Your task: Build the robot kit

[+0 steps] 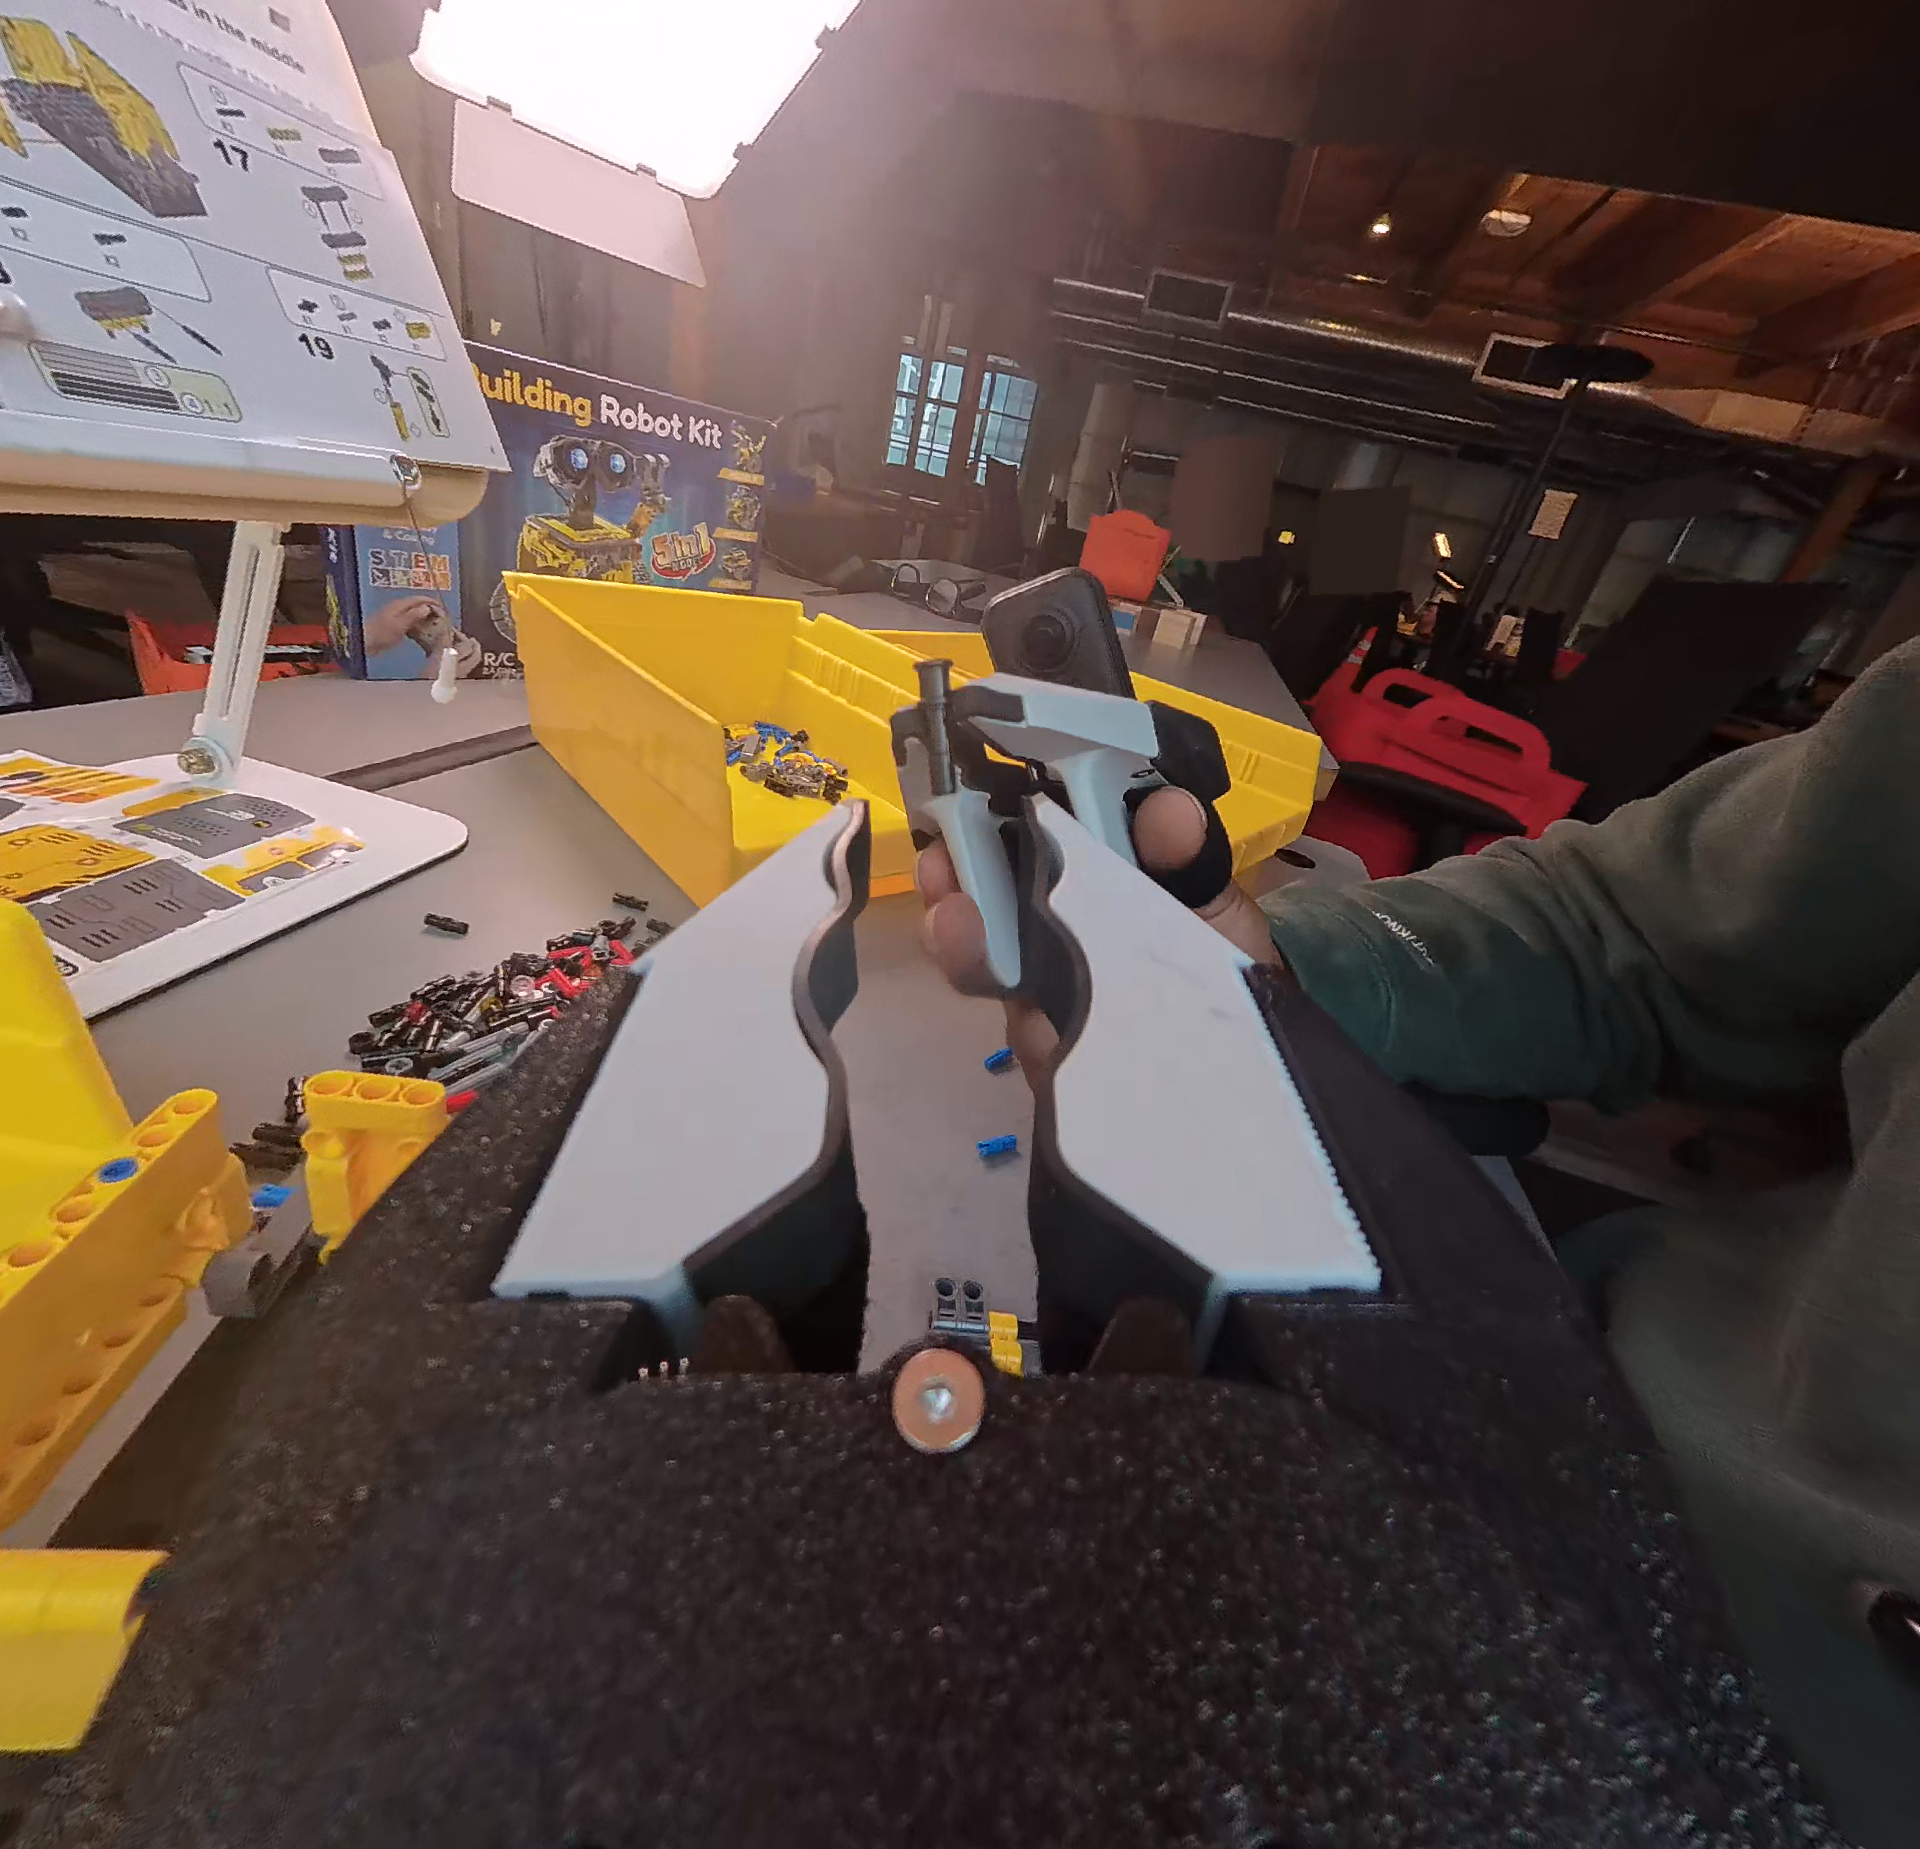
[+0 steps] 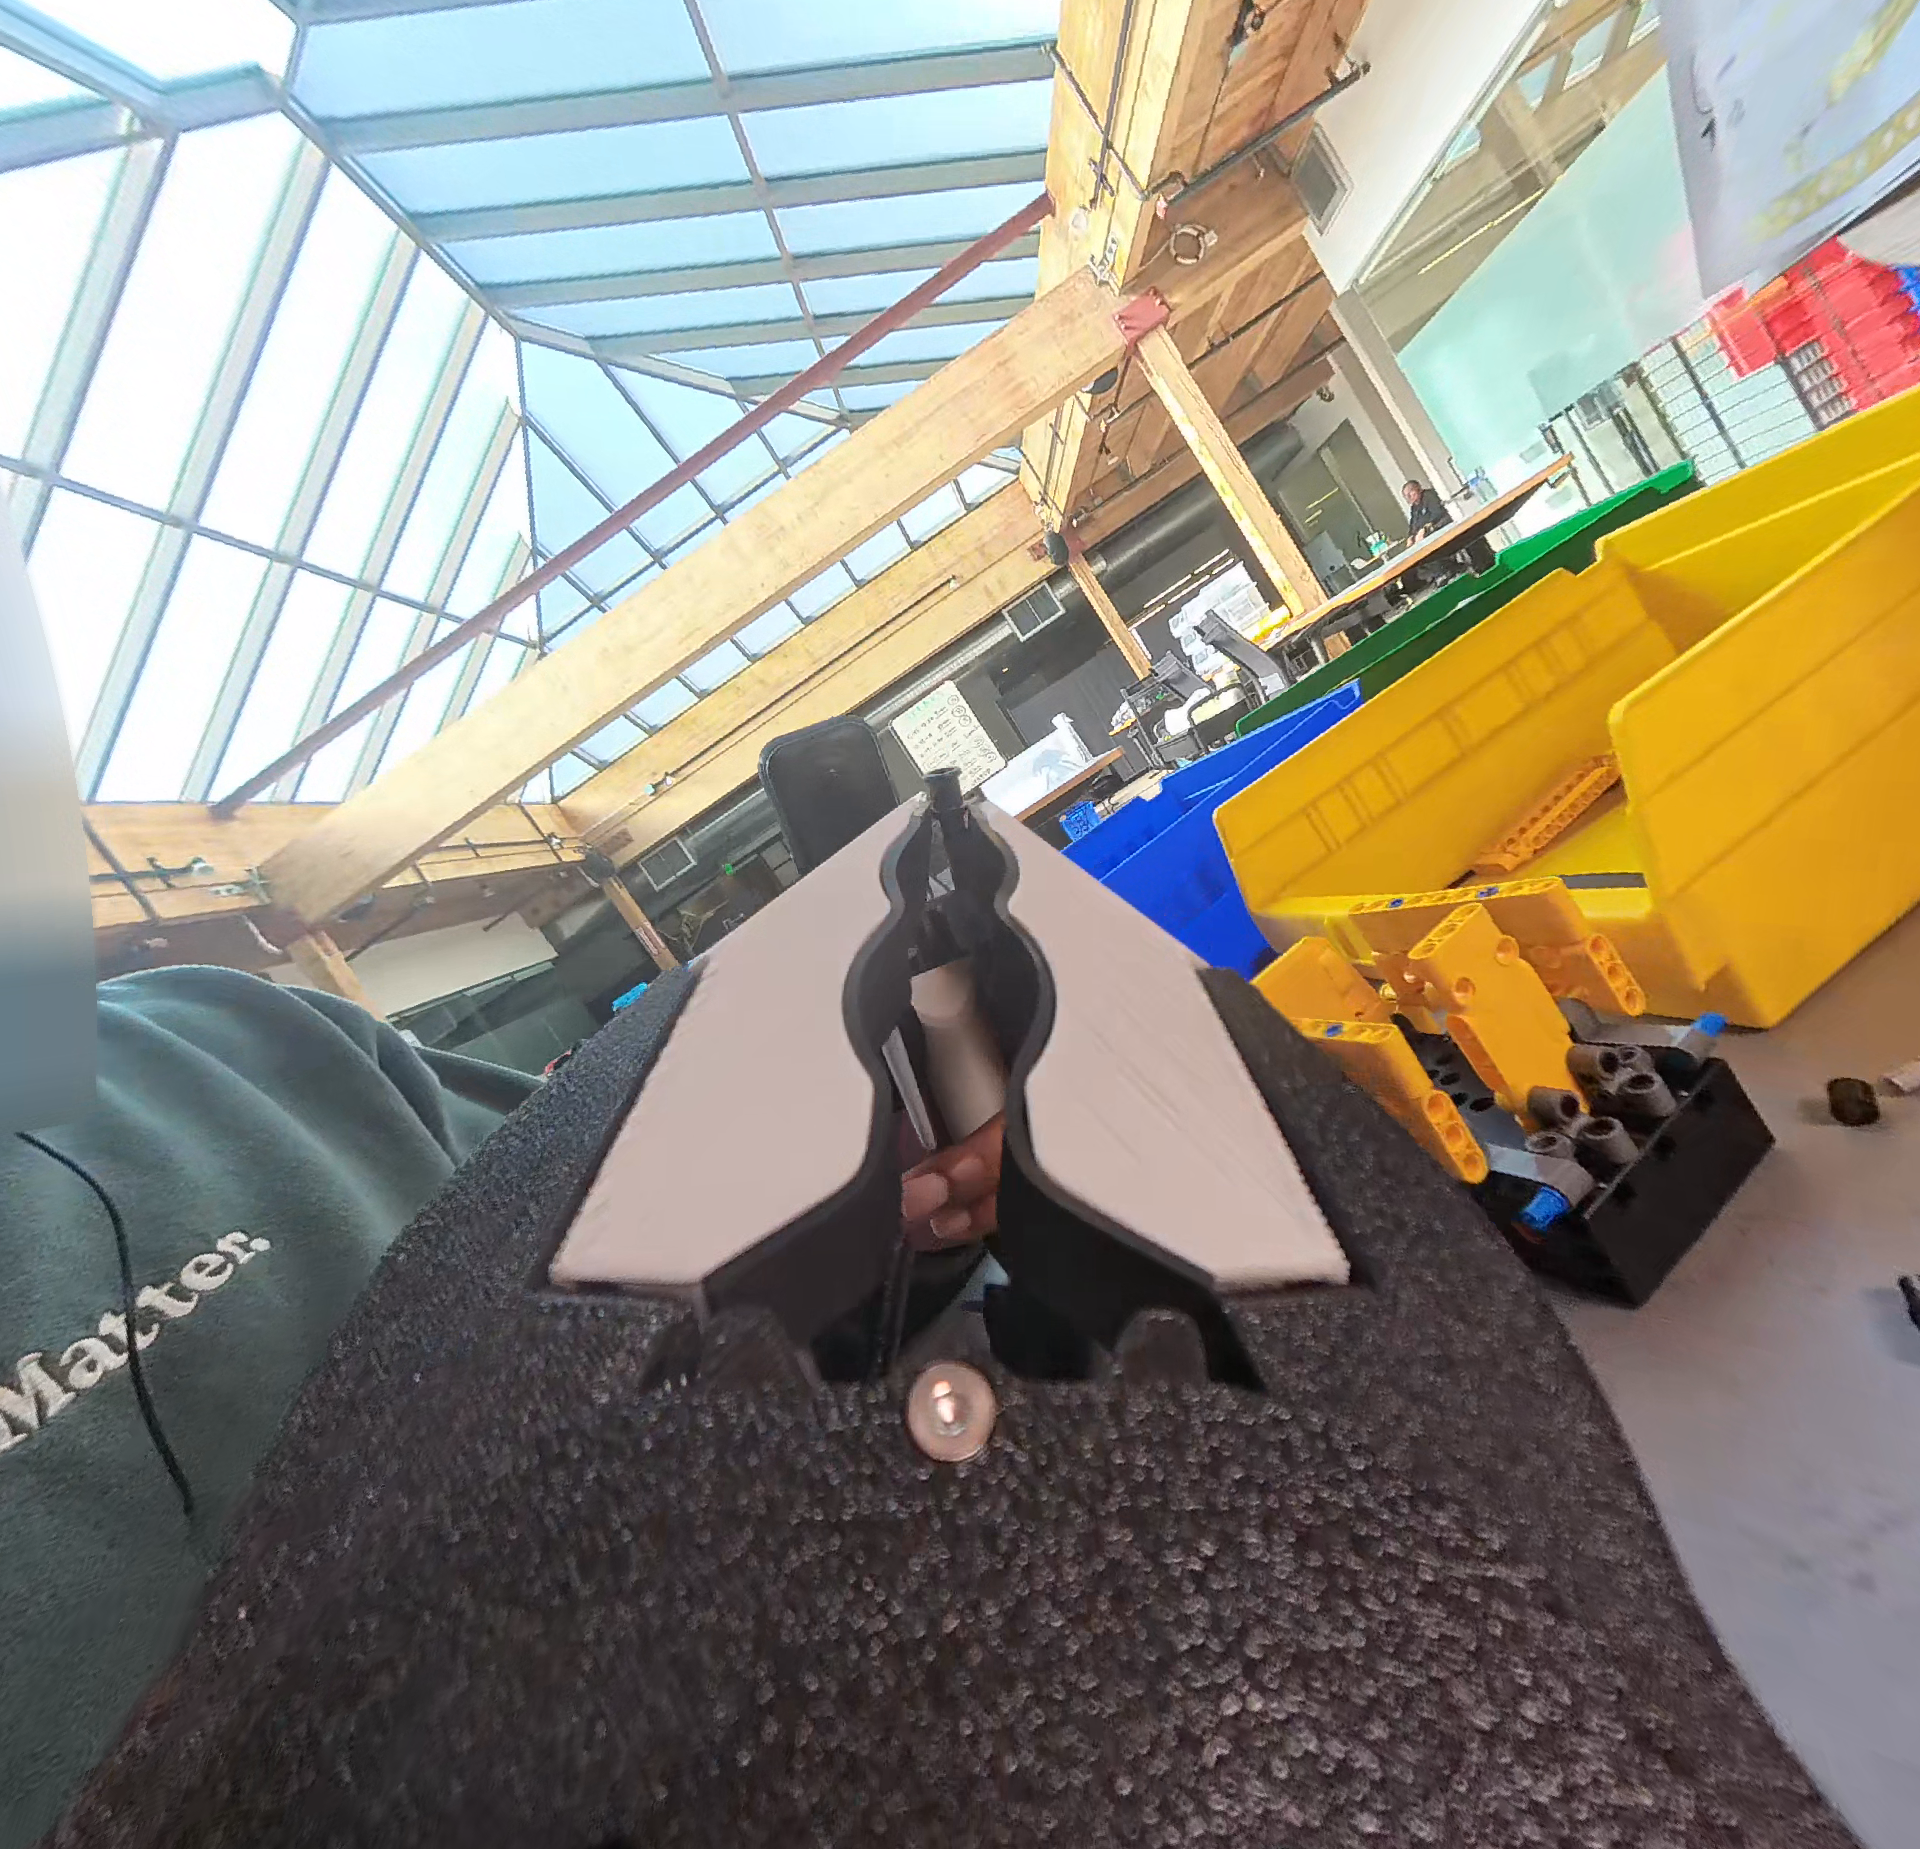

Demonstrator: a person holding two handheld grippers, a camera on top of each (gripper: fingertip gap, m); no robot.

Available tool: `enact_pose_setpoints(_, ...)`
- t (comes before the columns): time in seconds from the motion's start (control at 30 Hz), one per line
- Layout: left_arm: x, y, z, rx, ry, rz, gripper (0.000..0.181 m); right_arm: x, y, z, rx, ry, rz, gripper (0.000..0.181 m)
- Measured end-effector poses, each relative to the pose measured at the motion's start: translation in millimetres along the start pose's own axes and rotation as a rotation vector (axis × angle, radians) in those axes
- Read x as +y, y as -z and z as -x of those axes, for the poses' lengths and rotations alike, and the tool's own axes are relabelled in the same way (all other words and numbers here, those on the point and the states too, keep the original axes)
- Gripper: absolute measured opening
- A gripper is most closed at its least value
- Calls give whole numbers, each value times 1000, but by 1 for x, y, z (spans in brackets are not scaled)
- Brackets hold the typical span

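The left claw (image 1: 945,843) hangs wide and empty above the grey counter (image 1: 436,823), two loose blue pins (image 1: 995,1145) lying on the surface between its fingers. Just beyond its tips, the right claw (image 1: 940,750) pinches a dark grey axle pin (image 1: 935,724) upright, held aloft in a person's hand (image 1: 1049,906) (green fleece sleeve). In the right wrist view that claw (image 2: 948,828) is drawn narrow on the pin (image 2: 943,797) at its very tips. A heap of black, red and grey connector pins (image 1: 488,999) lies left, near a yellow brick assembly (image 1: 369,1139). Behind stands a yellow bin (image 1: 644,719) holding small parts, with an instruction sheet (image 1: 187,199) propped on a stand.
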State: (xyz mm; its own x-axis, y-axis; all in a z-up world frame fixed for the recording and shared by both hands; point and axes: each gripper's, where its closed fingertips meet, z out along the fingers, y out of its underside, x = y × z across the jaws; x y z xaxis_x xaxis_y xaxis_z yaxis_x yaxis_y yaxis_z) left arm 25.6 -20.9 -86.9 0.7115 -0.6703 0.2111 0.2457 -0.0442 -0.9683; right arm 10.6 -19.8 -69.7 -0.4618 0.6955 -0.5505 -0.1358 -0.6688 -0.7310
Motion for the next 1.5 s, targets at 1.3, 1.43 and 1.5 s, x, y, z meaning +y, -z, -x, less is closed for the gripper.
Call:
enact_pose_setpoints(1.3, 55, 24, -29, 178, -194, 364, 3, 69, 42, 0, -2, 589, 671, 17)
enact_pose_setpoints(1.43, 57, 24, -30, 181, -202, 382, 3, 67, 39, 7, -29, 571, 646, 17)
enact_pose_setpoints(1.5, 59, 24, -30, 182, -204, 392, 3, 67, 40, 9, -39, 570, 647, 13)
